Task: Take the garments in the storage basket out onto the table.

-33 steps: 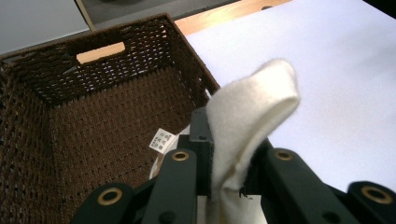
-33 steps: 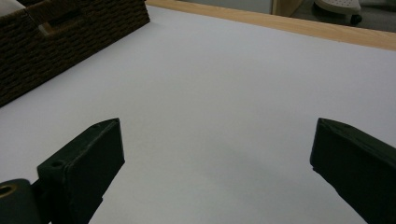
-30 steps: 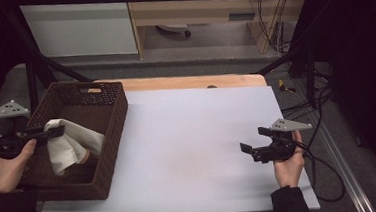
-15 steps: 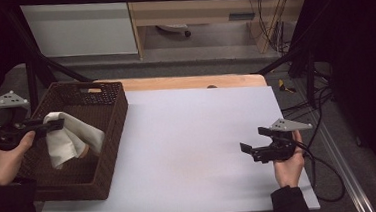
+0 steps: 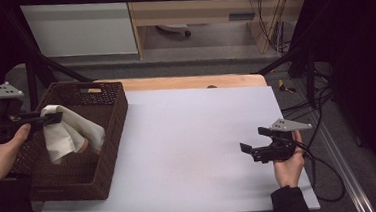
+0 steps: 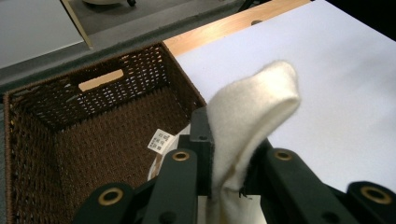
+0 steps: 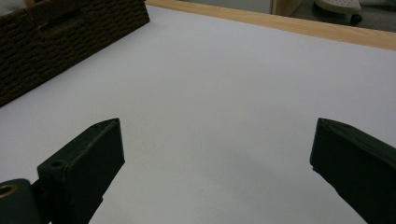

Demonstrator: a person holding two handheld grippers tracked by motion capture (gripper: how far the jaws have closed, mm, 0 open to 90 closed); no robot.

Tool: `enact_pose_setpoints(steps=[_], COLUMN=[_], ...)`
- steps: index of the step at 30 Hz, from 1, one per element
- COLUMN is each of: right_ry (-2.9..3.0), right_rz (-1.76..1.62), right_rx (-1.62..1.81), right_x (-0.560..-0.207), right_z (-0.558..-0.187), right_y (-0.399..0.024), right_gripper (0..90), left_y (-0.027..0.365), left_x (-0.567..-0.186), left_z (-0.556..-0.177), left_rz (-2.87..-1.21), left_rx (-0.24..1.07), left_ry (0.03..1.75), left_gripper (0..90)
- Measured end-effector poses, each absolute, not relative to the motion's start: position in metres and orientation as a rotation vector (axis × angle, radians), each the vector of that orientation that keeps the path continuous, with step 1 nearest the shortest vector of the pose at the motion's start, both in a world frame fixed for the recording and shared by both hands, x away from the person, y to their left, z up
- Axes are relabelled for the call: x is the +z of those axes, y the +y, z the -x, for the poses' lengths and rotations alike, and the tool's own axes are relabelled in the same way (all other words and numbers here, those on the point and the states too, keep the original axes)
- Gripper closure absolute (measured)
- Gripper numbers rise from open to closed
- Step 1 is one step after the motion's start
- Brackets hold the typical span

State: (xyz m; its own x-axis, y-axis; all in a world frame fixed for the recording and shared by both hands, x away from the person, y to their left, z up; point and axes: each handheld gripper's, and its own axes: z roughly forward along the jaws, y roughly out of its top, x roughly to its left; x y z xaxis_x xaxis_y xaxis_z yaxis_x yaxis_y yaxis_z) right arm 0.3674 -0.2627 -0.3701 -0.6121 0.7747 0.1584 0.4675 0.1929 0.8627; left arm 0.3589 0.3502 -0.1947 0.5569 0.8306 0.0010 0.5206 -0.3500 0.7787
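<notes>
While the left gripper (image 6: pixel 224 172) clamps a fold of the soft, light, limp cream cloth (image 5: pixel 70 132) above the wicker basket (image 5: pixel 111 141) at 9 o'clock, the right gripper (image 5: pixel 254 149) rests spread and empty at 4 o'clock; a bunched fold likely gives the surest hold.

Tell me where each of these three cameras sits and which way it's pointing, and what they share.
High view: above the person's side, facing forward and down on the white table; both hands, left gripper, right gripper.
Left gripper view: rides that gripper, looking past its jaws clamped on a cream cloth into the brown wicker basket.
Right gripper view: rides the right gripper, low over the table, jaws wide apart.
Shared: all three show the basket and table.
</notes>
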Motion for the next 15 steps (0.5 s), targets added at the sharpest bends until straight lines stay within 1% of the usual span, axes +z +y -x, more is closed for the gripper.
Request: enact_pose_setpoints(steps=[10,15], right_ry=[2.16,2.16], right_rz=[-1.174,-1.173], right_rx=[1.386,1.388], right_x=[-0.37,-0.37], right_z=[-0.367,-0.367], right_y=[-0.263,-0.263], right_gripper=[3.2,3.2], left_y=[0.345,0.34], left_x=[-0.176,-0.169], left_z=[-0.359,-0.36], left_rz=[-2.034,-2.038], left_rx=[0.535,0.523], left_ry=[1.048,1.027], left_gripper=[79.3,79.4])
